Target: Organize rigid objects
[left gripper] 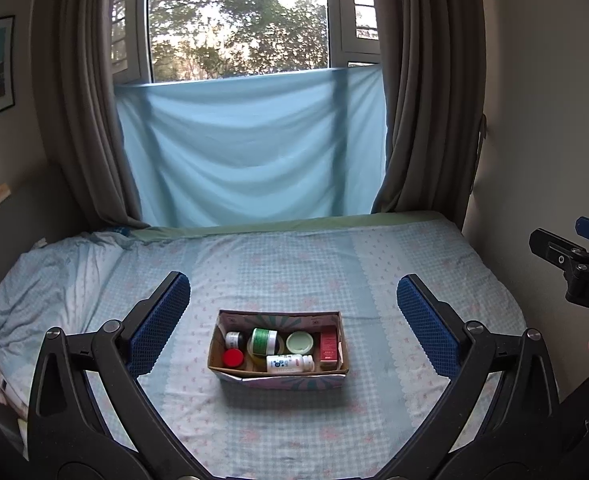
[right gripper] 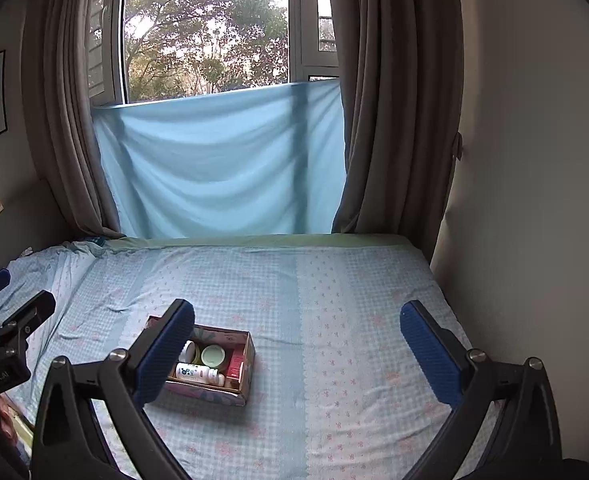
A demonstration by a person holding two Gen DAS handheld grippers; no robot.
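A small open cardboard box (left gripper: 278, 377) sits on the bed. In it are a red-capped jar (left gripper: 233, 357), a green-labelled jar (left gripper: 263, 342), a pale green lid (left gripper: 299, 342), a white bottle lying flat (left gripper: 289, 362) and a red carton (left gripper: 329, 345). My left gripper (left gripper: 293, 312) is open and empty, held above and in front of the box. My right gripper (right gripper: 297, 340) is open and empty, to the right of the box (right gripper: 245, 376); its left finger hides part of the box. The white bottle (right gripper: 198, 373) shows there too.
The bed (left gripper: 394, 280) carries a blue checked sheet. A crumpled blanket (left gripper: 46, 280) lies at its left. A wall runs along the right side (right gripper: 534, 200). Curtains and a blue cloth (left gripper: 250, 152) hang at the window behind the bed.
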